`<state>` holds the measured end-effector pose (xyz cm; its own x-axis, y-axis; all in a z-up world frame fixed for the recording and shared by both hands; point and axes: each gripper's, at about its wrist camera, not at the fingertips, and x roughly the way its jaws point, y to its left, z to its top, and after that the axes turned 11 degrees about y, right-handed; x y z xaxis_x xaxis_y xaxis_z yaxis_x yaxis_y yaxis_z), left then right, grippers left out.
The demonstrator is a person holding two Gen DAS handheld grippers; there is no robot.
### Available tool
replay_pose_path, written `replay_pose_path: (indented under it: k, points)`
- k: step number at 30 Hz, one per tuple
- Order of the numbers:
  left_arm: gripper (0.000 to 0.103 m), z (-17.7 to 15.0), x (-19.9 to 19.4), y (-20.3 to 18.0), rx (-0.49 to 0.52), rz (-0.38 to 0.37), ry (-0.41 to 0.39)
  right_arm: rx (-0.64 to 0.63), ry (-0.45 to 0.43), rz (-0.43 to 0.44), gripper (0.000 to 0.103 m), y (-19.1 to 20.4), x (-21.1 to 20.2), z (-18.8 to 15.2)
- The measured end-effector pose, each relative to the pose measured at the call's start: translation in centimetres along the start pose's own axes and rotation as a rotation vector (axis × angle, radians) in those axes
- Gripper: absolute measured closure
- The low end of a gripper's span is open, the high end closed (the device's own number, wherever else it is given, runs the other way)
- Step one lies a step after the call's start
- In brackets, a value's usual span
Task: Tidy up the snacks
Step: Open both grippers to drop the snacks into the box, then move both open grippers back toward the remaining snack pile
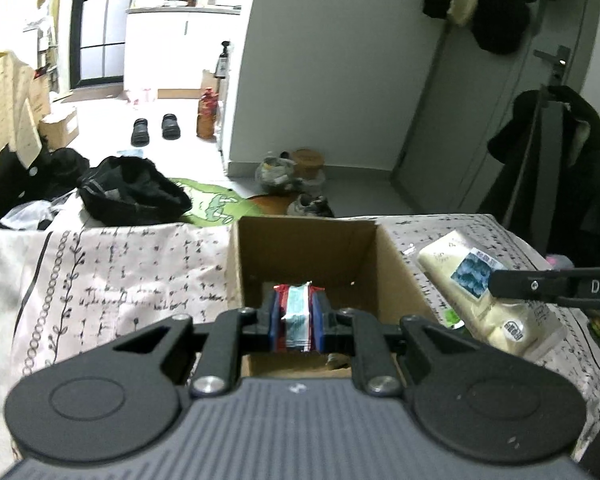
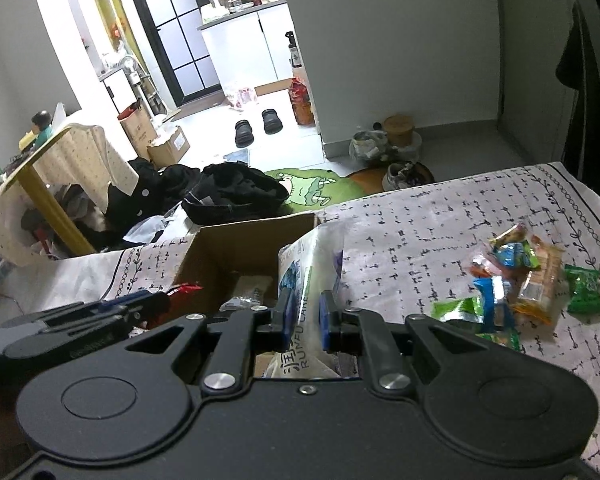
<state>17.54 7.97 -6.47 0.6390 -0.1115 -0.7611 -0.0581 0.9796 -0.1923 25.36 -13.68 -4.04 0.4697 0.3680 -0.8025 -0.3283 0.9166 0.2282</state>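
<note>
patterned bedsheet (image 2: 440, 216), cardboard box (image 1: 360, 256) on it. left hand-held gripper (image 1: 297, 316) clamped on small snack packet (image 1: 296, 314) over box; right hand-held gripper (image 2: 305, 316) clamped on cake bag (image 2: 312, 268) at box edge. loose snacks (image 2: 516, 280) right.

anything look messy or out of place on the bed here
Yes. A heap of loose snack packets lies jumbled on the patterned sheet, outside the cardboard box, some overlapping and tilted. Each gripper carries one item at the box: left gripper a small packet, right gripper a white cake bag.
</note>
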Motion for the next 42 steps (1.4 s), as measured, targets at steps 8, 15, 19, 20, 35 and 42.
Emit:
replay_pose_path:
  k: [8,15,19,20,35,42]
  points:
    - [0.083,-0.4,0.7,-0.3,-0.039,0.047,0.002,-0.032,0.007,-0.004,0.09,2.2,1.4,0.2]
    - [0.051,-1.3,-1.0,-0.7,-0.084,0.104,-0.036,-0.049,0.011,0.012,0.091,3.2,2.3,0.6]
    - [0.033,-1.7,-2.7,-0.7,-0.106,0.116,-0.088,-0.052,0.008,0.037,0.102,3.3,2.5,1.0]
    - [0.03,-1.8,-2.9,-0.6,-0.11,0.116,-0.097,-0.053,0.004,0.047,0.102,3.4,2.5,1.1]
    - [0.011,-3.2,-3.2,-0.1,-0.166,0.076,-0.057,-0.036,0.045,0.021,0.062,2.2,2.0,0.3]
    - [0.01,-3.2,-3.4,-0.9,-0.143,0.075,-0.058,-0.039,-0.016,0.001,0.014,0.9,-0.8,-0.9]
